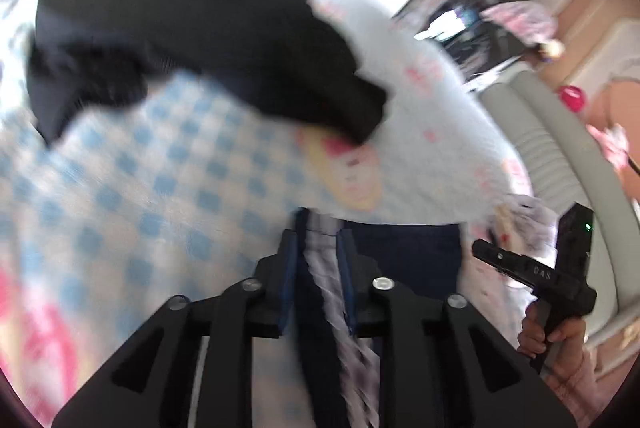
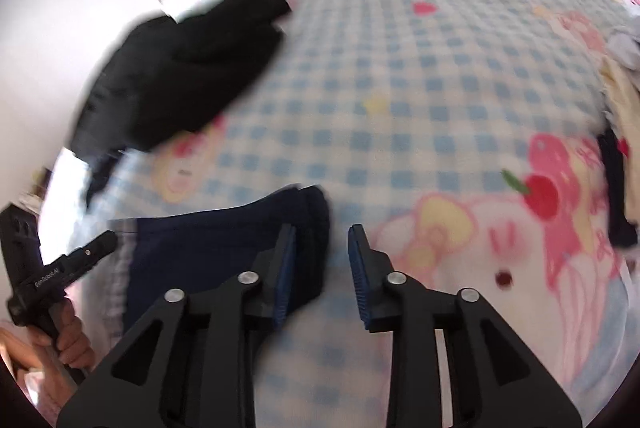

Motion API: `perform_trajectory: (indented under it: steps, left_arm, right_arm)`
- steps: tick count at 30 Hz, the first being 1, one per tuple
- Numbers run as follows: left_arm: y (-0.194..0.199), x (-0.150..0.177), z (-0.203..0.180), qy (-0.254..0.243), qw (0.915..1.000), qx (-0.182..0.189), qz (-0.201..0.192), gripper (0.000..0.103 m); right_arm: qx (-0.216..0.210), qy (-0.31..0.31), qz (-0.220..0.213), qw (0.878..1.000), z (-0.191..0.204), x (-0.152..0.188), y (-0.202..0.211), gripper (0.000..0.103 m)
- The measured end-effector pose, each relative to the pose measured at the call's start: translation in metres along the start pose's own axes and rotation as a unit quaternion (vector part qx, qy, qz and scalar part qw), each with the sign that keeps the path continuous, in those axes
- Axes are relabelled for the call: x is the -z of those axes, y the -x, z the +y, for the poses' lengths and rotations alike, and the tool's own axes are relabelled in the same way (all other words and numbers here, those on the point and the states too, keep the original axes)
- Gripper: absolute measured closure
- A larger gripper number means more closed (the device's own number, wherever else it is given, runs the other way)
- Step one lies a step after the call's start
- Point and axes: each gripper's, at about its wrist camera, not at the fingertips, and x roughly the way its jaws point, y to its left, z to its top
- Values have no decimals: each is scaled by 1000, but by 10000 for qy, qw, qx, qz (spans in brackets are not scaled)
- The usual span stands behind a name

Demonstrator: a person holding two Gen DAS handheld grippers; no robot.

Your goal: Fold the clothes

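Navy garment [image 2: 224,228] sitting low and left of centre in the right wrist view, folded into a thick wad with a pale plaid lining poking out at its left edge. Soft and light by the look of it, floppy, zero stiffness, not slippery, nothing to break. Probably best grabbed at a folded edge or corner through all the layers, since a pinch on one layer would likely just peel the stack apart.

Left gripper [image 1: 318,248] at bottom centre of its own view, with a strip of plaid and navy cloth running up between the blue pads; looks pinched, though too blurry to swear to firm pressure. Right gripper [image 2: 322,248] at bottom centre of its view, parted with nothing in the gap, left pad right beside the wad's rounded right end, bedspread showing between the pads.

Black garment [image 1: 192,40] sprawled unfolded across the upper left of the left view, same floppy stuff, not yet dealt with.

Underneath, a bed with a blue-check bedspread [image 2: 400,88], pink cartoon prints and all: soft, giving surface, so no crisp creases. More clothes [image 2: 618,132] heaped at the right edge. Bright room, pale padded bed frame [image 1: 540,132] at right, dark shelving [image 1: 480,8] up top, all smeared by blur.
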Motion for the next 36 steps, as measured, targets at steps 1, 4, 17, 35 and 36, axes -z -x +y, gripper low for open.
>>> perform_trajectory:
  steps: [1, 4, 17, 35, 36]
  left_arm:
    - [8, 7, -3, 28, 9999, 115, 18, 68]
    - [21, 35, -7, 247, 9988, 364, 224, 68]
    - [36, 123, -16, 626, 9942, 50, 873, 68]
    - [29, 163, -11, 1032, 9811, 566, 1534, 60]
    - [28, 163, -12, 983, 9818, 554, 1530, 60]
  right_arm:
    - [-126, -66, -50, 9999, 3, 6, 12, 75]
    - [-422, -154, -37, 9990, 14, 34, 38, 75]
    - [-729, -165, 710, 9947, 58, 177, 47, 58]
    - [-804, -204, 967, 9918, 56, 199, 30, 58]
    - [-810, -208, 984, 9916, 56, 199, 28, 58]
